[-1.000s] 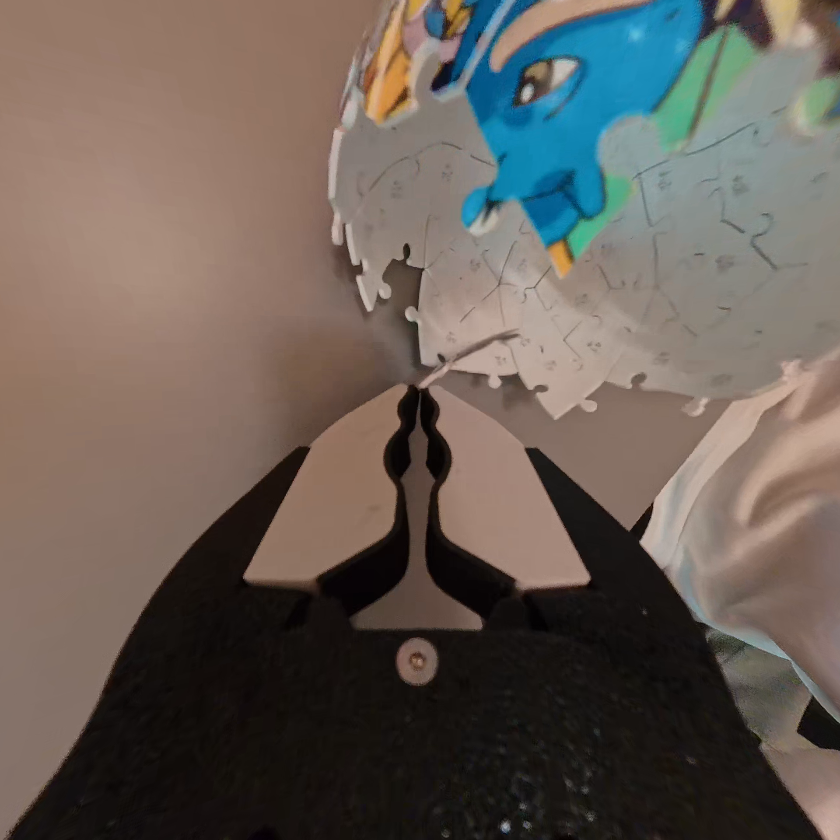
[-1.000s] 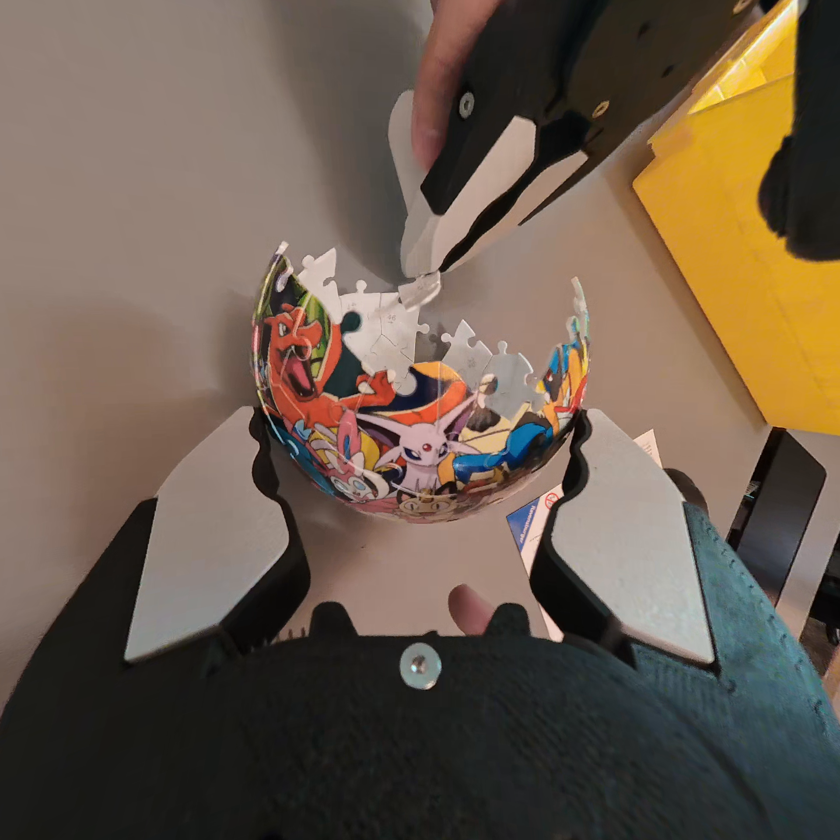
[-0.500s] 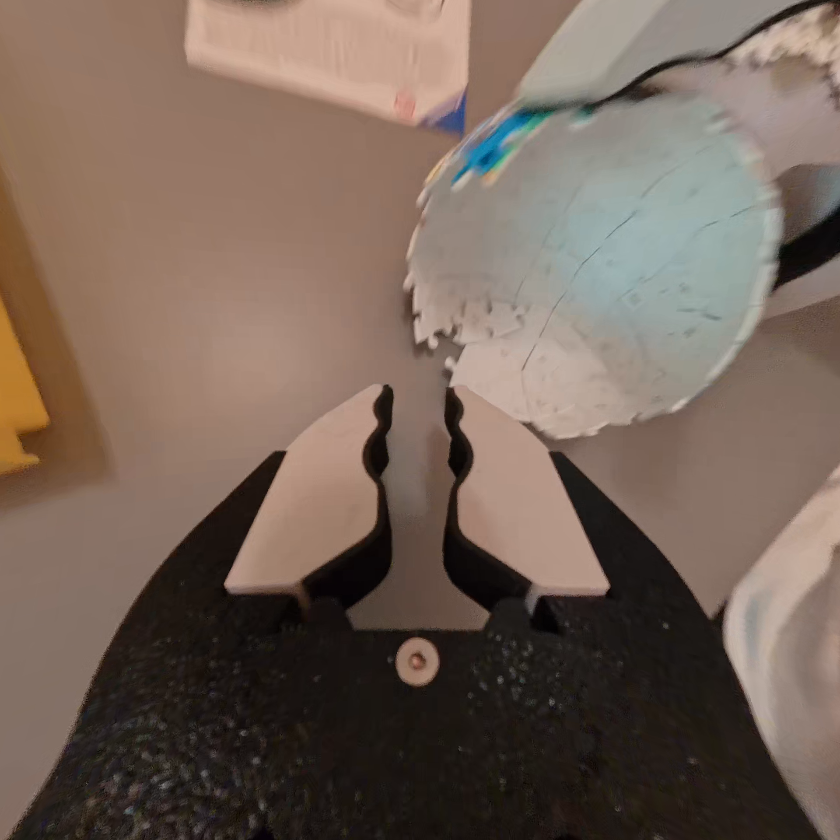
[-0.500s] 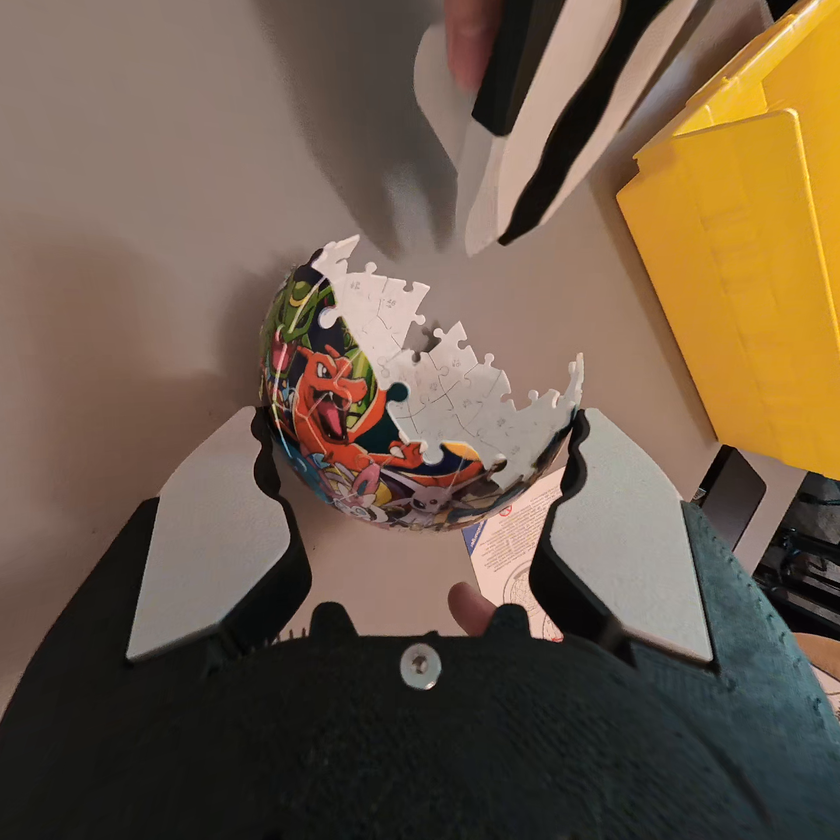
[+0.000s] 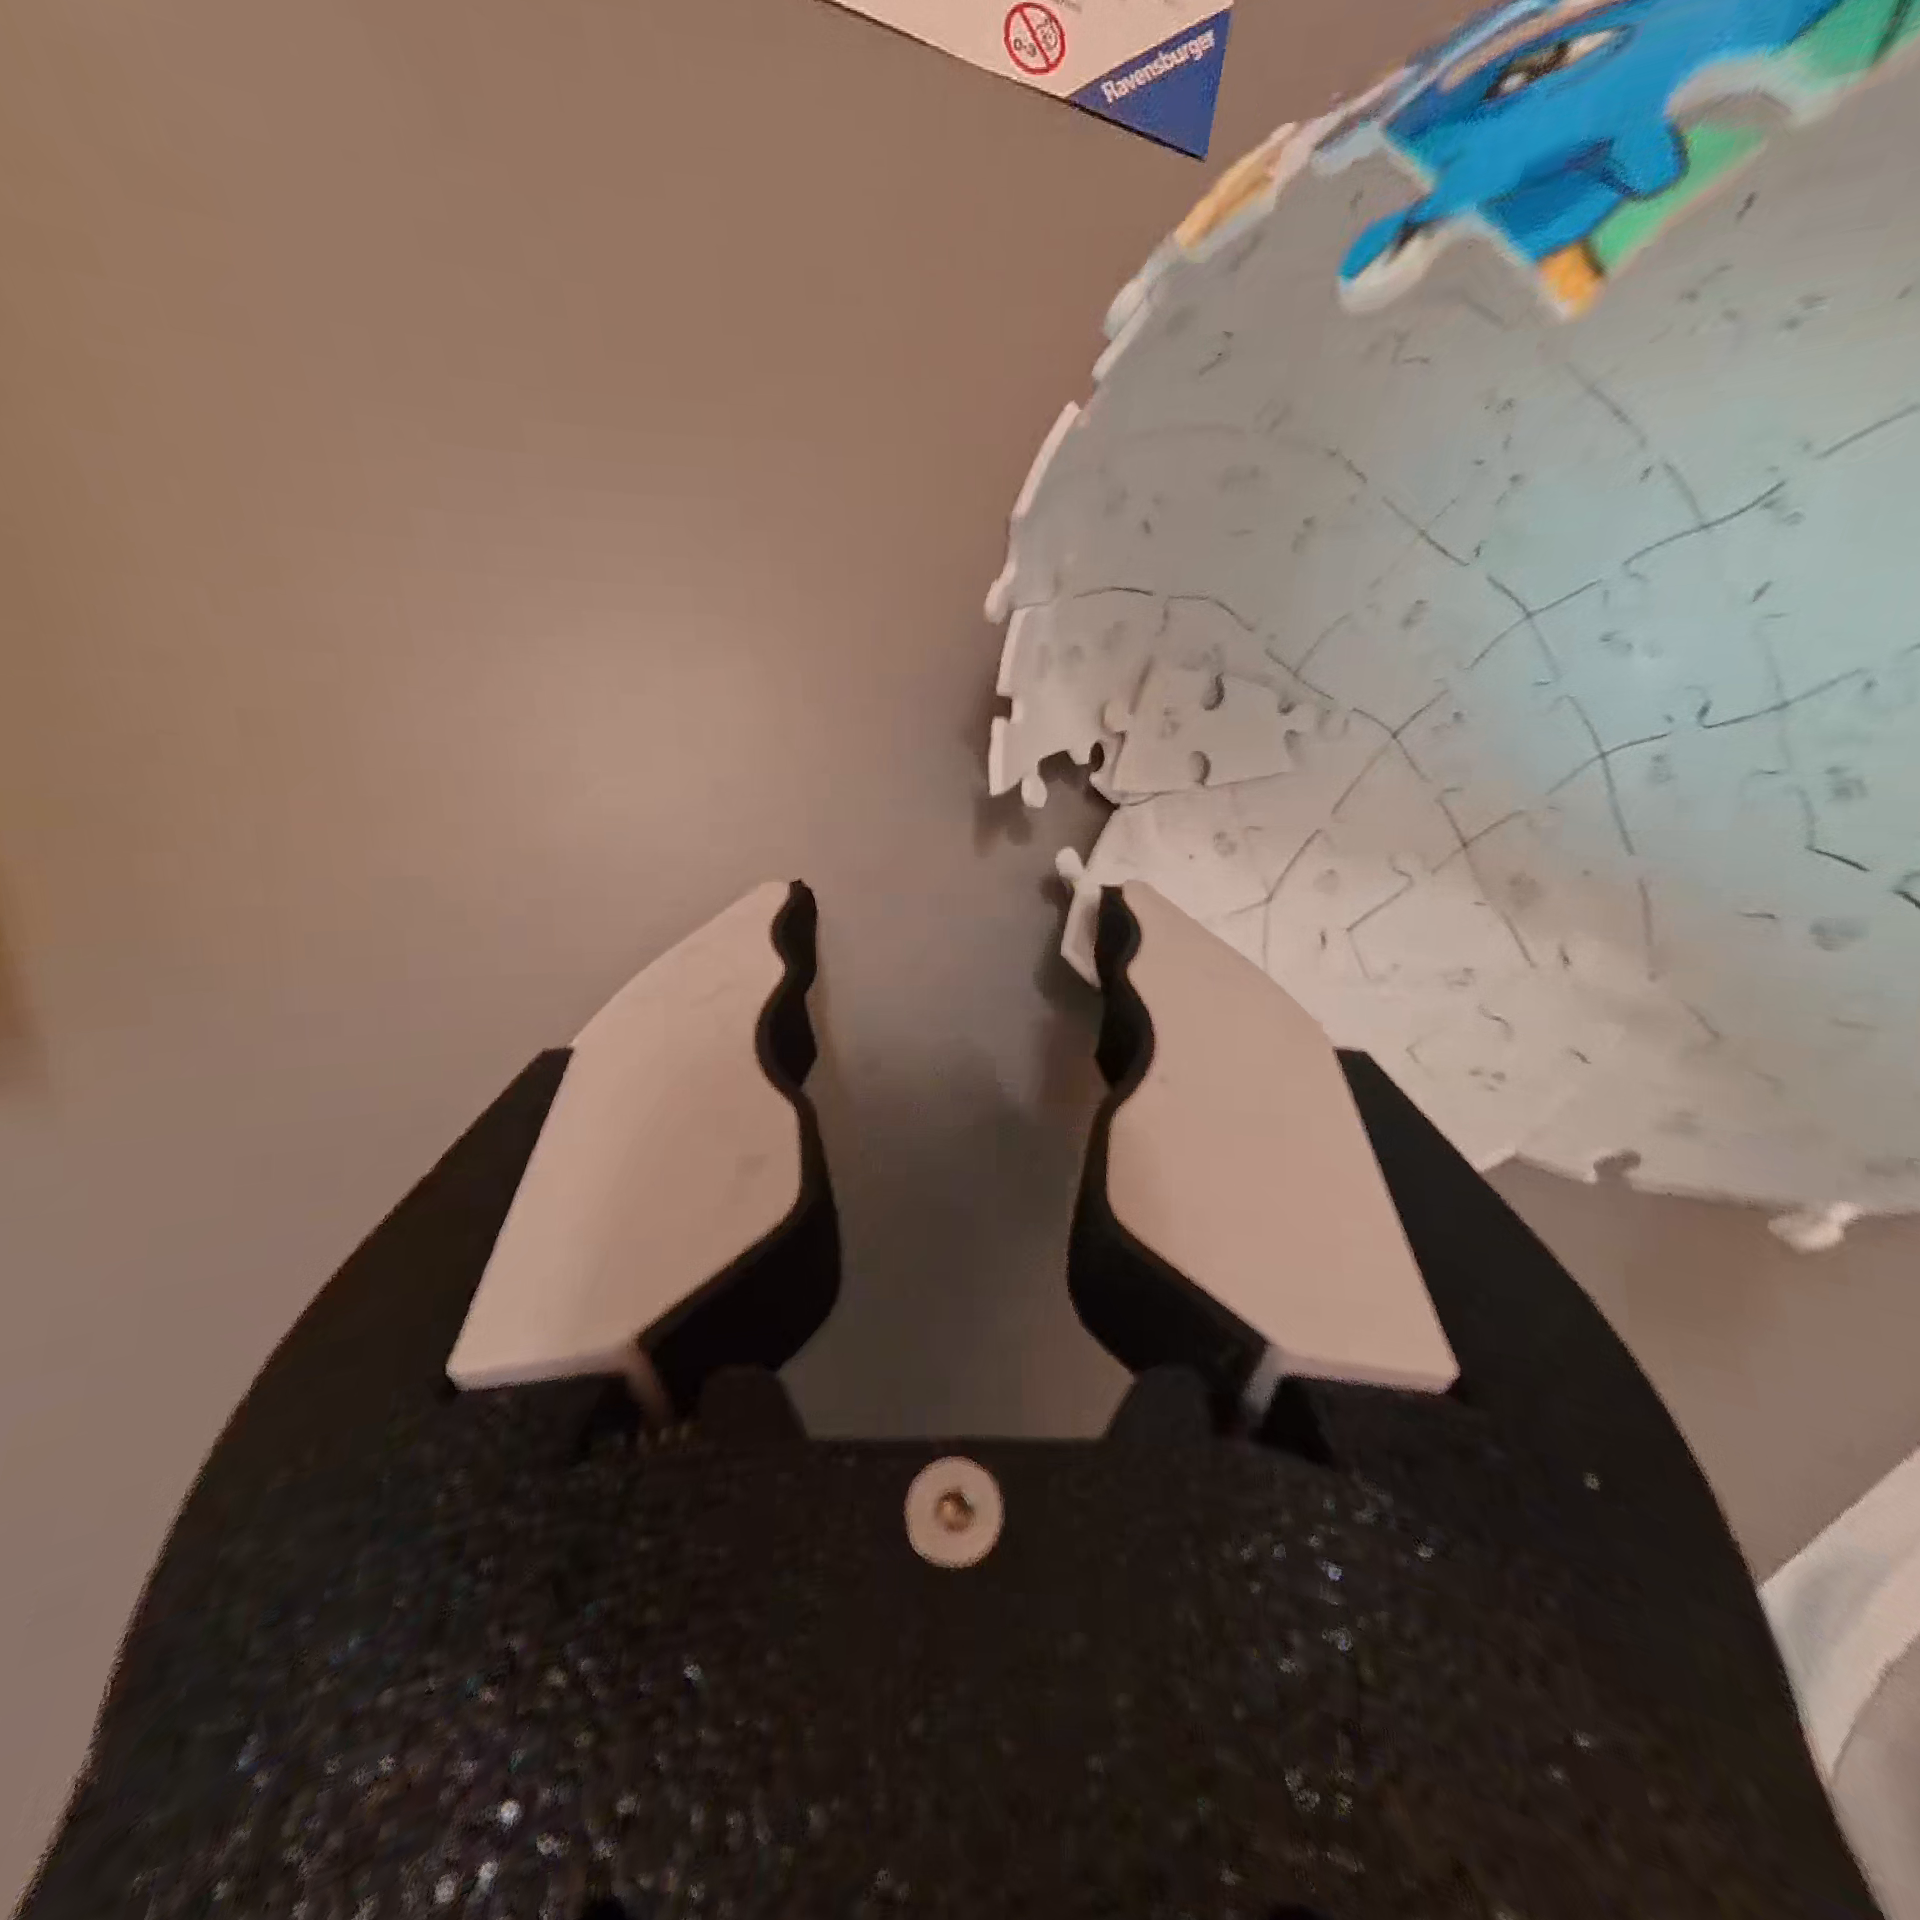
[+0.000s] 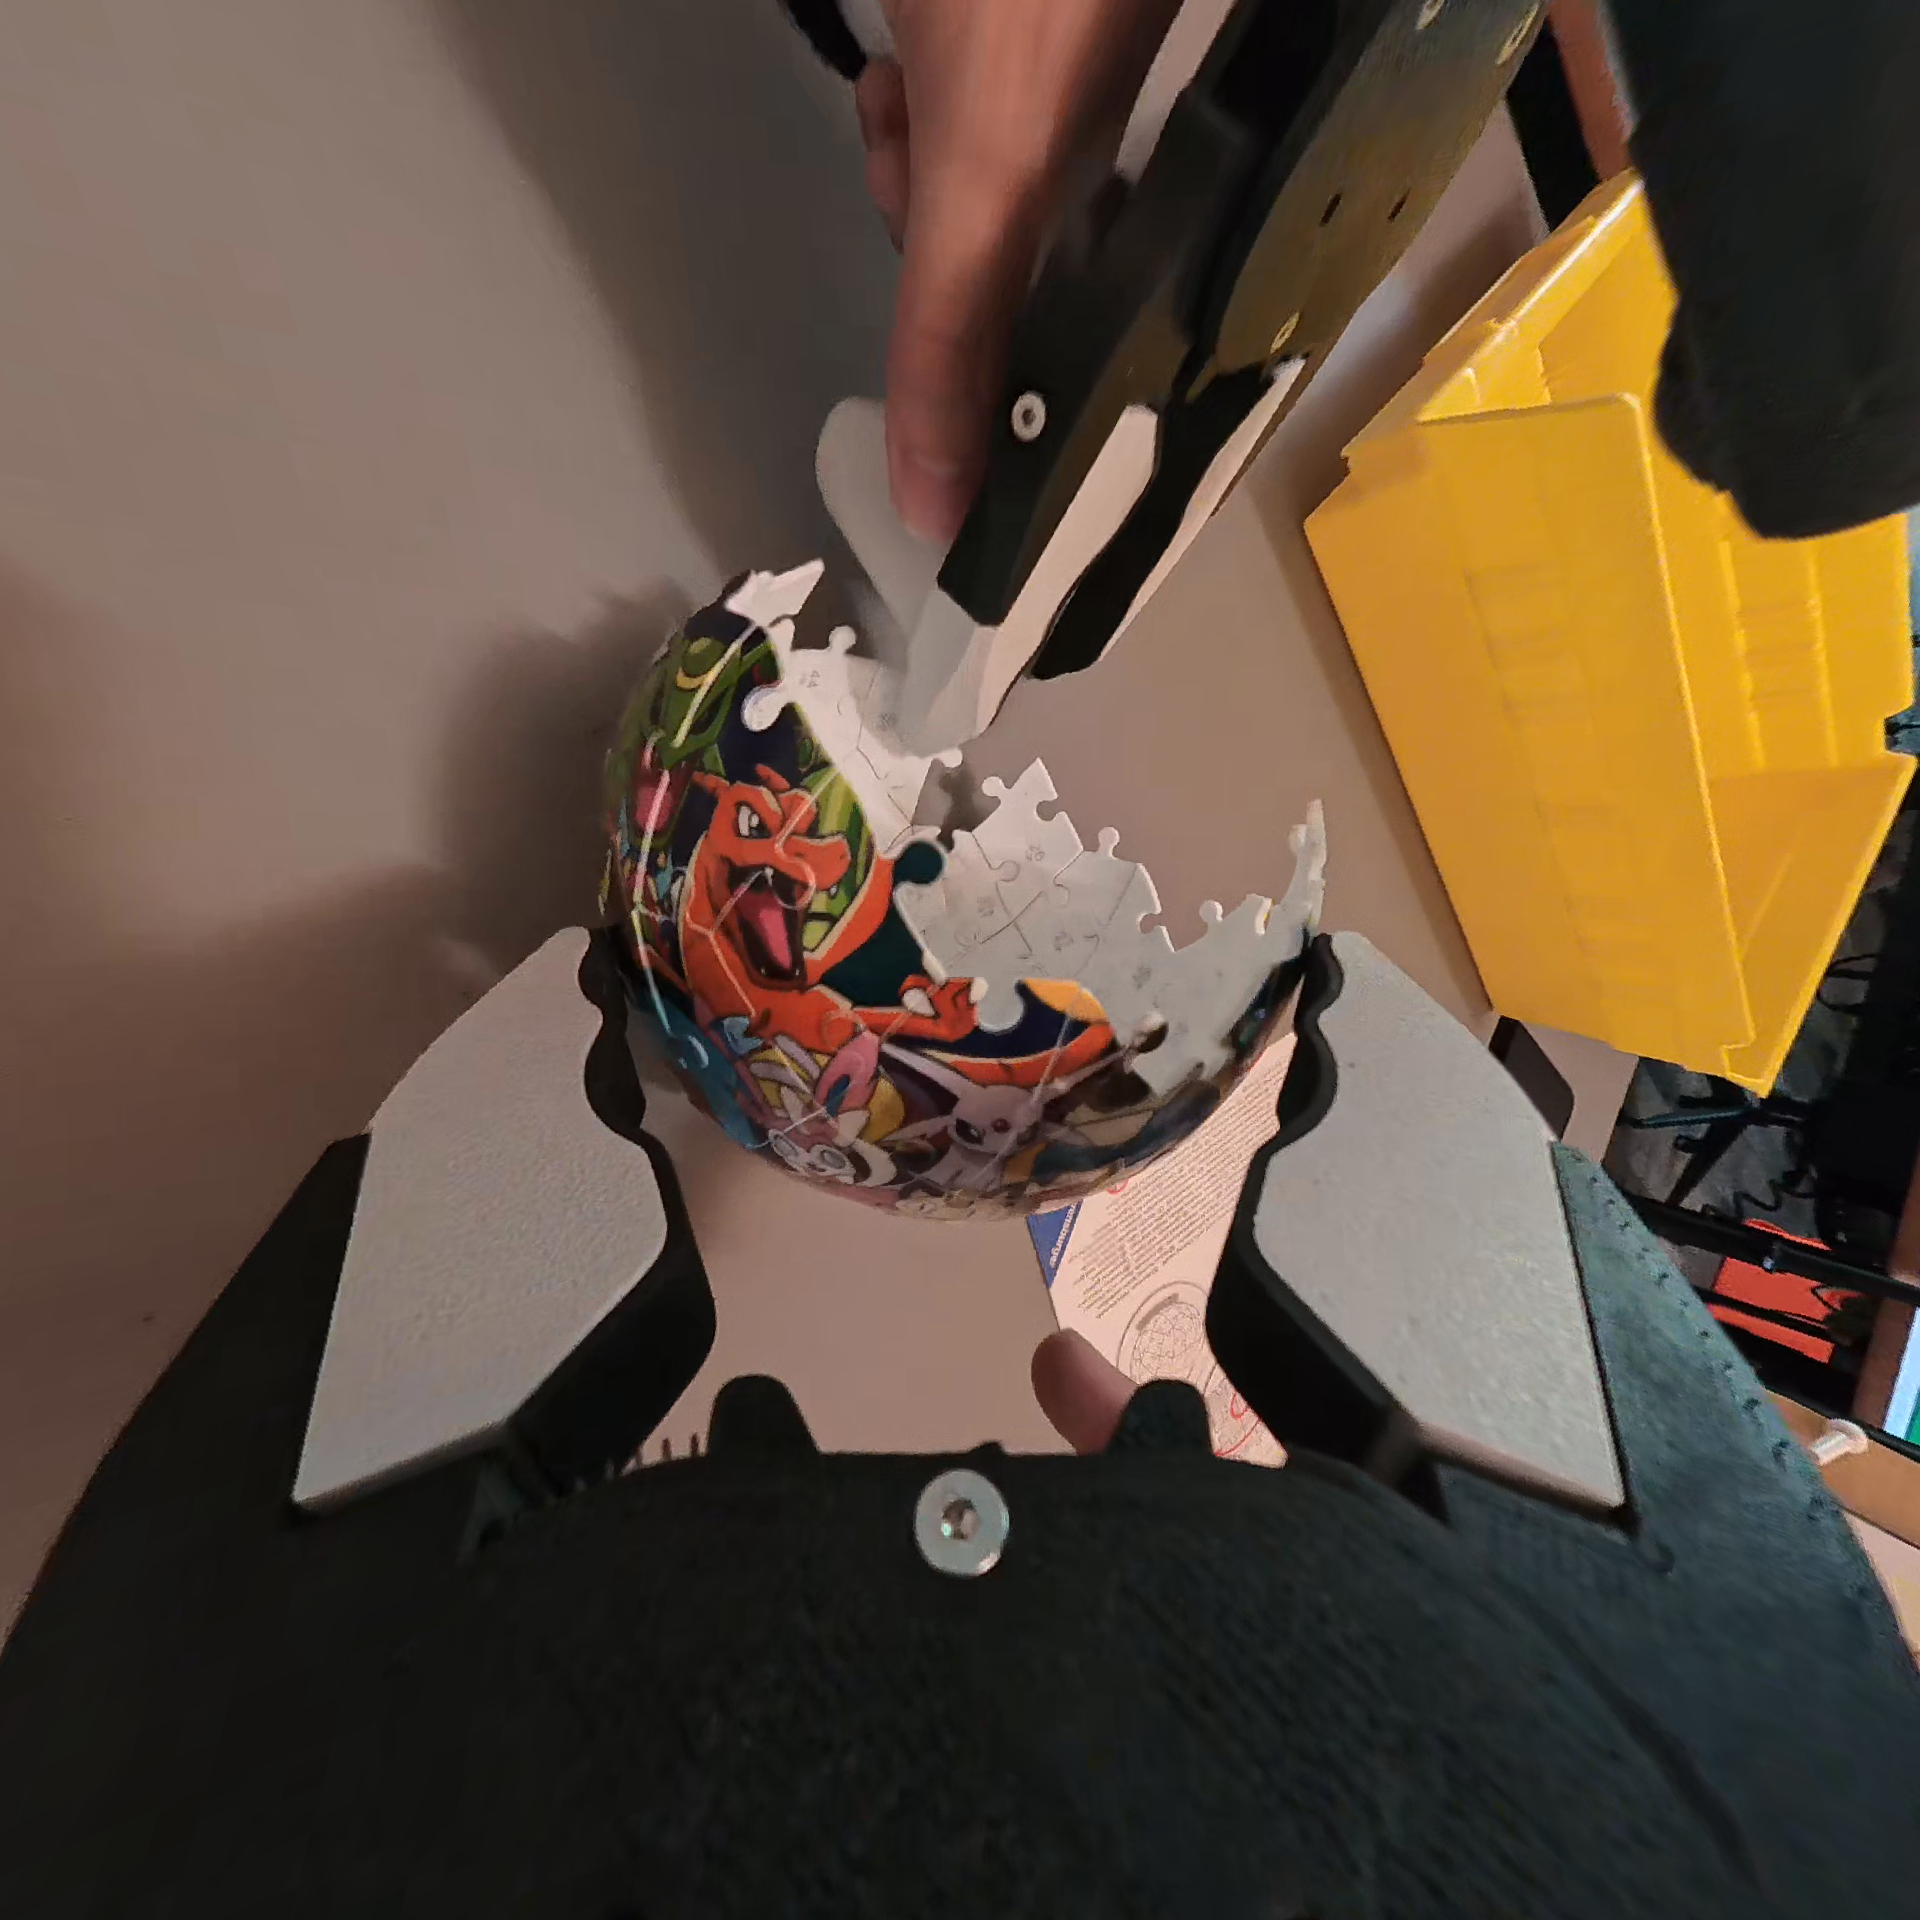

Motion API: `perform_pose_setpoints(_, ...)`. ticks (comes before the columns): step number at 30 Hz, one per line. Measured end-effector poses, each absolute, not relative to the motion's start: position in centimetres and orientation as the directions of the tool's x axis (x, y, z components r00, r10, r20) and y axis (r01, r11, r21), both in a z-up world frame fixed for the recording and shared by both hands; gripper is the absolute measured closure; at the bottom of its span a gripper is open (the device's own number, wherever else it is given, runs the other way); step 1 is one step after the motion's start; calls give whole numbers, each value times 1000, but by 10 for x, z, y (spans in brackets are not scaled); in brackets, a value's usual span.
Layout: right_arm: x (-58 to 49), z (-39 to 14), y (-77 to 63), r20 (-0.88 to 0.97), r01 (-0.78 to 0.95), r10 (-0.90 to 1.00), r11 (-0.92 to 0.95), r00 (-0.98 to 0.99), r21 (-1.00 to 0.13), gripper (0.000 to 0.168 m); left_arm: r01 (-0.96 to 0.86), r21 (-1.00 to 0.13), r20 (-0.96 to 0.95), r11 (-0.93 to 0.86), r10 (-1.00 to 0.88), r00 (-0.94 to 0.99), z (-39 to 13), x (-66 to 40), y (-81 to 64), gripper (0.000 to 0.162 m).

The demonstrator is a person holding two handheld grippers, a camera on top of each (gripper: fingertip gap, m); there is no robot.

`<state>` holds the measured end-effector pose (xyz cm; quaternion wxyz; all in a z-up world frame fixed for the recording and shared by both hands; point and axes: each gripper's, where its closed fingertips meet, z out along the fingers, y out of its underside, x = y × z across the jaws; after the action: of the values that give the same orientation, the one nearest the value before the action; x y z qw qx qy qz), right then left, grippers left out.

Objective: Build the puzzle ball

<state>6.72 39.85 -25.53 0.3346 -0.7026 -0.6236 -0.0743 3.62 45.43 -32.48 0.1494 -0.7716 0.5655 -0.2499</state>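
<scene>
The puzzle ball [image 6: 790, 935] is a half-built open shell, with colourful cartoon creatures outside and white inside. My right gripper [image 6: 956, 966] is shut on it, one finger on each side, and holds it tilted above the grey table. In the left wrist view its white inside [image 5: 1507, 727] fills the right side, with a jagged rim. One piece near the rim [image 5: 1205, 727] looks not quite flush. My left gripper [image 5: 951, 914] is open and empty, its right fingertip [image 5: 1117, 935] against the rim. From the right wrist view, the left gripper [image 6: 951, 717] sits at the ball's far rim.
A yellow plastic bin [image 6: 1621, 665] stands to the right of the ball. A printed leaflet [image 6: 1174, 1247] lies under the ball and shows in the left wrist view [image 5: 1122, 52]. A hand [image 6: 935, 312] holds the left gripper. White fabric [image 5: 1849, 1714] is at the lower right. Between my left fingertips and the rim [image 5: 1205, 727] there is roughly 4 cm.
The left gripper was shut on a piece at the rim, let it go, pulled back, and now is wider open at the rim again. The right gripper tilted the ball.
</scene>
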Motion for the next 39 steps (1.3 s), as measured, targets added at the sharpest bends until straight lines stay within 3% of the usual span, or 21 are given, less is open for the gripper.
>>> perform_pose_setpoints(7,80,-242,402,566,898,766,-33,305,-439,47,-834,-496,96,-243,-969,226,-330,34,457,107)
perform_pose_setpoints(12,93,-241,405,440,715,725,-103,529,-691,47,-830,-508,71,-230,-972,225,-330,32,458,101)
perform_pose_setpoints(14,88,-259,412,396,662,743,-84,539,-744,43,-822,-522,64,-228,-971,229,-331,32,458,102)
perform_pose_setpoints(19,64,-278,423,375,626,800,-1,468,-779,34,-814,-537,54,-223,-972,231,-331,33,462,99)
perform_pose_setpoints(24,51,-278,429,407,598,793,67,454,-799,37,-803,-560,42,-205,-975,220,-331,33,464,95)
perform_pose_setpoints(33,45,-275,427,285,513,818,-15,500,-858,38,-820,-552,52,-149,-988,144,-331,33,457,97)
perform_pose_setpoints(39,45,-276,398,174,472,856,-90,486,-877,39,-808,-571,170,-147,-984,59,-326,43,415,99)
